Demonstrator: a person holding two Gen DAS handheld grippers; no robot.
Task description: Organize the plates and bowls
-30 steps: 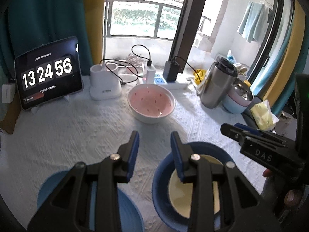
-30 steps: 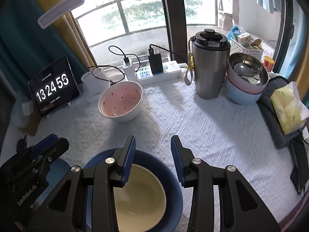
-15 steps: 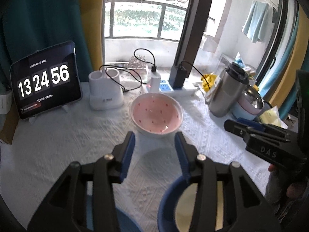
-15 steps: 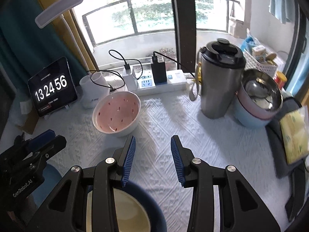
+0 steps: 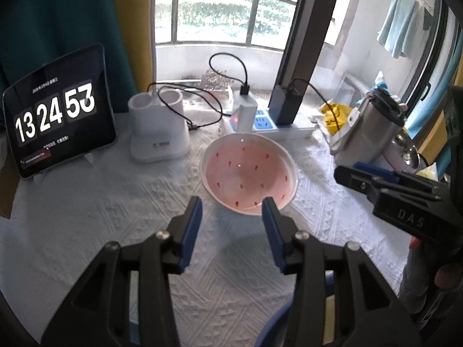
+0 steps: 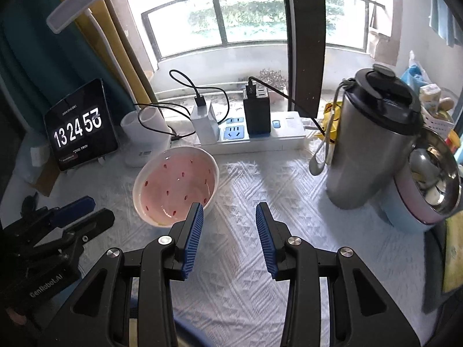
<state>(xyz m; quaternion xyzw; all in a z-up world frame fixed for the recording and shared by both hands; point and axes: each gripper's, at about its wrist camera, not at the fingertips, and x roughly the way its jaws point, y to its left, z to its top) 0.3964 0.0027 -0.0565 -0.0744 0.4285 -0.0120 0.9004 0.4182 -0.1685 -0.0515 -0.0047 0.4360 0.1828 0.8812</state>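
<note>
Writing: tablet (image 5: 58, 115) clock reads 13 24, seconds flipping; right gripper (image 6: 228, 217) body marked DAS, left gripper (image 5: 231, 211) body GenRobot.AI
Bowl (image 5: 249, 173): pink with red flecks, white rim, upright on the tabletop (image 6: 275, 179) before both grippers
Grippers: tilted down, both partly open, empty

We see a pink bowl (image 5: 249, 173) with a white rim and small red specks inside, standing upright and empty on the white textured cloth (image 5: 86, 211), just in front of the power strip (image 5: 277, 128). Near the bottom edge of the left wrist view we make out a sliver of a blue bowl (image 5: 275, 322) with something pale yellow (image 5: 328, 318) inside it, mostly hidden.
</note>
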